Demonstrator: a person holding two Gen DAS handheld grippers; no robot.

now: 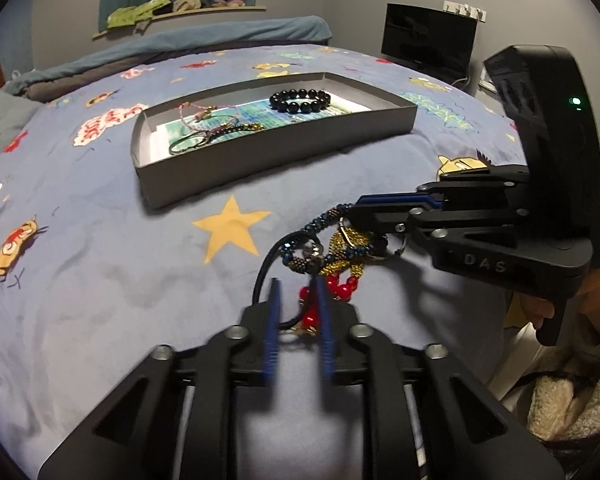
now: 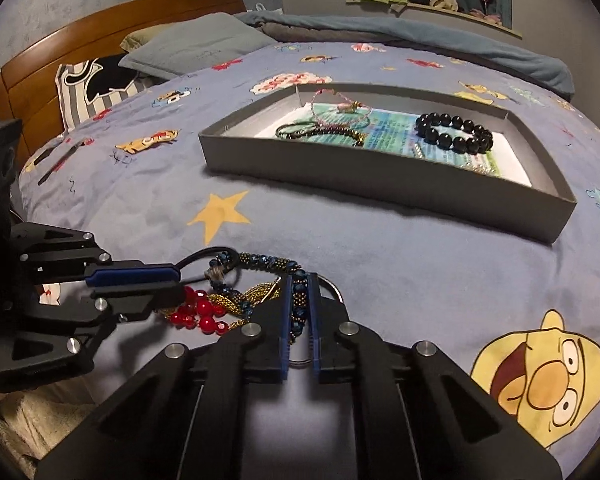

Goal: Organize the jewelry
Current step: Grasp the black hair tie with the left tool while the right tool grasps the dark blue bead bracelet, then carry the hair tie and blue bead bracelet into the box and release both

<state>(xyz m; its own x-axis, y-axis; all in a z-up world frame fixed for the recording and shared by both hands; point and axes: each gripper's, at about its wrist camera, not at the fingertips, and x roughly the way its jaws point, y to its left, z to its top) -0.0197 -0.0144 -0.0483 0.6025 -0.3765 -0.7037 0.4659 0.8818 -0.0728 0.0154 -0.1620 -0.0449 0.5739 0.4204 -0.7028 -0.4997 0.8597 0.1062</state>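
left tongs [image 1: 298, 294]: parted a bit, blue pads either side of the black cord and red beads, not pinching anything as far as the left wrist view shows

tangled pile [image 2: 236, 300]: sits on the bedspread [image 2: 380, 264] near its front edge, right between the two tools; it's a black cord, a red bead strand [image 2: 198, 314], a gold chain and a blue beaded rope all knotted together

blue beaded rope [image 2: 298, 304]: the piece that matters; its long axis runs away from the right tongs, up and leftward across the top of the pile, toward the left tongs' tips

right tongs [image 2: 299, 312]: clenched on the blue beaded rope, beads squeezed between the pads; clearly the nearer hand for this one

grey box [image 2: 380, 178]: further back and to the right on the bed, well apart from the pile; it already holds a pink cord bracelet, a dark-and-gold one and a black bead bracelet [image 2: 454, 132]

next move, best guess: the rope lifts up and rightward toward the box, the rest may drag along since it's snarled
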